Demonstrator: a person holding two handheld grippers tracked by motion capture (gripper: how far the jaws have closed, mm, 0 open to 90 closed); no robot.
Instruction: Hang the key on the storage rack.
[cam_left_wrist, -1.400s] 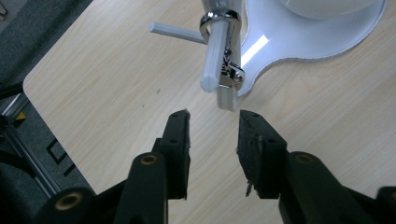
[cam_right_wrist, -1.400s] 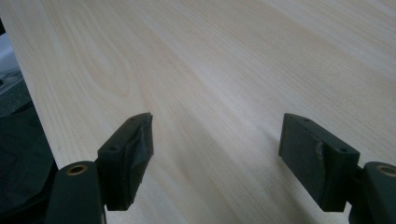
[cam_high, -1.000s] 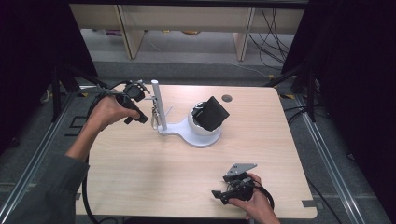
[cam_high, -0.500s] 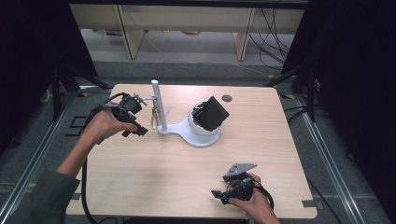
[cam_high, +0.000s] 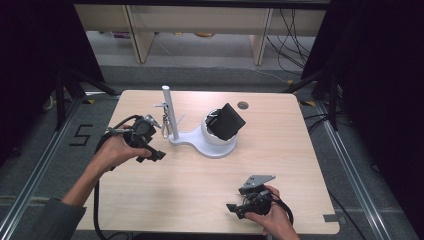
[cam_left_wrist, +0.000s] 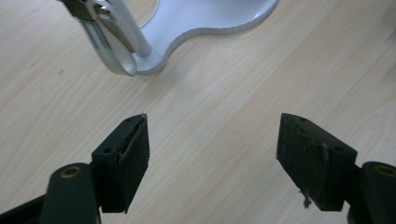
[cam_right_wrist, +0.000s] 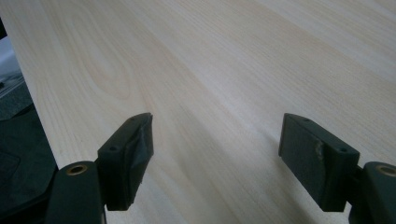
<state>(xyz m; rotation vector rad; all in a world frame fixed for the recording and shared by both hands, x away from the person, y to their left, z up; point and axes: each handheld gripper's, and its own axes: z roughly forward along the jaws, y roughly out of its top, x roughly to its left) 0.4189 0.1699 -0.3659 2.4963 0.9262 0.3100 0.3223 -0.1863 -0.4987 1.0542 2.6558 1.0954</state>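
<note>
Pale wooden table (cam_high: 280, 150) seen from the high view, with a white plastic stand (cam_high: 200, 145) near its middle: flat curved foot, slim upright post (cam_high: 167, 107) at one end, rounded dome at the other. Noted a black, roughly square block (cam_high: 227, 121) perched tilted on that dome. Spotted a small silvery metal loop (cam_high: 164, 126) hanging beside the post, low down, close to the foot. Found the left gripper (cam_high: 152, 156) just beside the stand's post end, gripped in the left hand (cam_high: 112, 152), its tips low over the wood and clear of the loop. Got the finer detail from the left gripper view: left gripper (cam_left_wrist: 212, 144) with jaws spread wide and just been opening, bare wood grain between them; silvery loop (cam_left_wrist: 109, 46) hanging ahead and off to one side, against the edge of the white foot (cam_left_wrist: 210, 18). Picked out the right gripper (cam_high: 235, 209) at the table's near edge, well apart from the stand, in the right hand (cam_high: 272, 220). Read from the right gripper view (cam_right_wrist: 217, 149) jaws held equally wide over plain wood, gripping nothing, with the table's edge and dark floor at one side.
</note>
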